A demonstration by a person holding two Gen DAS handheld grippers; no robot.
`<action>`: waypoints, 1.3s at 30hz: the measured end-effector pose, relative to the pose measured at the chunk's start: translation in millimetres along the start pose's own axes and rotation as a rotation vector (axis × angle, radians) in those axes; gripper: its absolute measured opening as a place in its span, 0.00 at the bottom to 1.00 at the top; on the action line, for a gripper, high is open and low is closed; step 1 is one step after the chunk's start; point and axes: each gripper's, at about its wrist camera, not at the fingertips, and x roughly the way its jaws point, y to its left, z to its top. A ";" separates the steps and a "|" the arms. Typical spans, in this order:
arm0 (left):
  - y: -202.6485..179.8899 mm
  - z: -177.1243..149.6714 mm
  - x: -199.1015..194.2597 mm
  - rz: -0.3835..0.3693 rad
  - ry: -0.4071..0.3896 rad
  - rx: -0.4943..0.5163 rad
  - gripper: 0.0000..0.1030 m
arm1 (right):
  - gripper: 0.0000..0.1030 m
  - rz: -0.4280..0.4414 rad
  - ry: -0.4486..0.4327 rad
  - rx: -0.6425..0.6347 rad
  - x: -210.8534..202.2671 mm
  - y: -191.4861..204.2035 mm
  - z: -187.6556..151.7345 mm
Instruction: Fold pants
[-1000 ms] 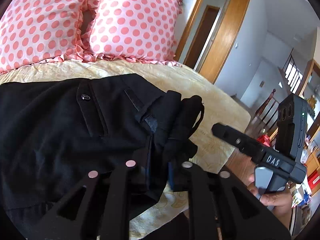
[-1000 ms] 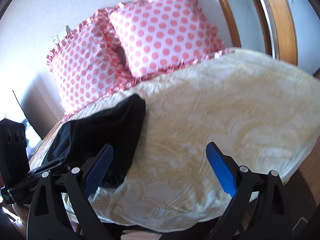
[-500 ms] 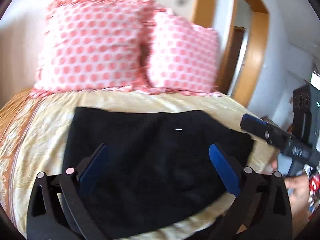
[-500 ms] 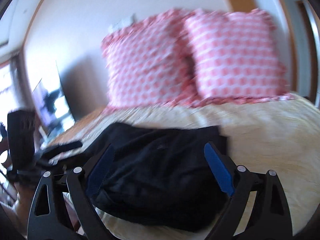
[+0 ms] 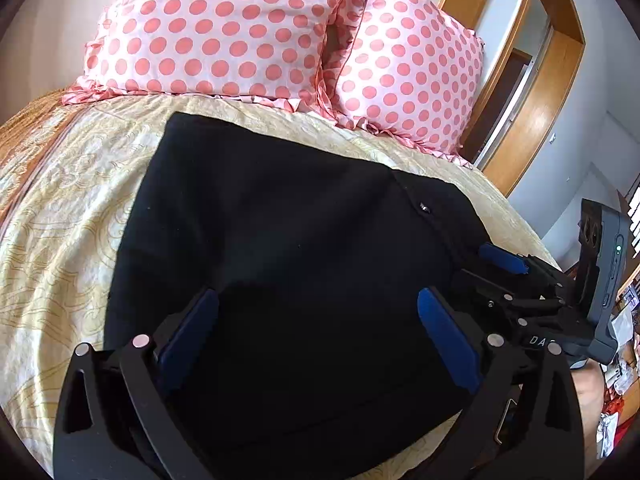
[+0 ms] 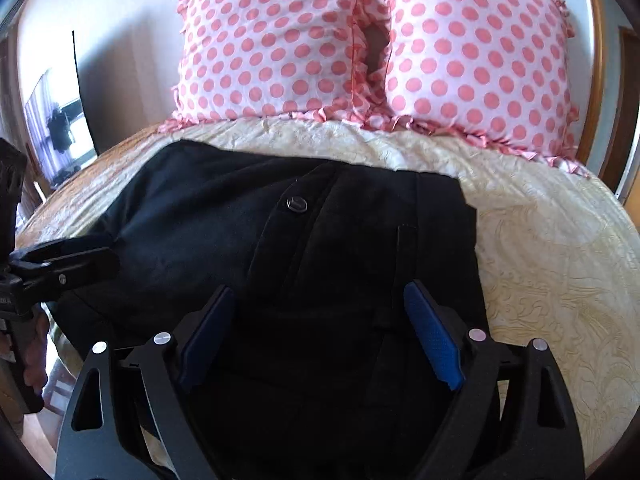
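Left claw [image 5: 316,332] now spread, cloth released; right claw [image 6: 320,332] spread (slightly narrowing); pants [image 5: 288,240] folded flat on bed [image 5: 68,184].

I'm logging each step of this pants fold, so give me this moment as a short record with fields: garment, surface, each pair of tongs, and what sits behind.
garment: black pants, folded into a compact block, button facing up
surface: yellow patterned bedspread
left tongs: open over the pants, gripping nothing
right tongs: open but have just been closing a little, nothing pinched
behind: two pink polka-dot pillows at the head of the bed
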 end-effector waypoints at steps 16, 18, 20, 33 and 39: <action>-29.6 -26.6 2.2 0.268 -0.041 0.154 0.98 | 0.95 -0.074 -0.067 -0.102 -9.1 26.5 -27.2; -30.1 -27.1 1.2 0.277 -0.038 0.158 0.98 | 0.95 -0.060 -0.071 -0.099 -15.3 24.7 -22.8; -30.7 -29.4 -0.9 0.289 -0.042 0.163 0.98 | 0.95 -0.060 -0.141 -0.055 -33.4 11.6 -11.8; -31.8 -39.7 -4.6 0.287 -0.085 0.162 0.98 | 0.78 0.224 0.084 0.522 25.9 -130.8 26.0; -31.7 -41.4 -5.6 0.279 -0.089 0.165 0.98 | 0.61 0.256 0.132 0.512 40.0 -124.0 22.0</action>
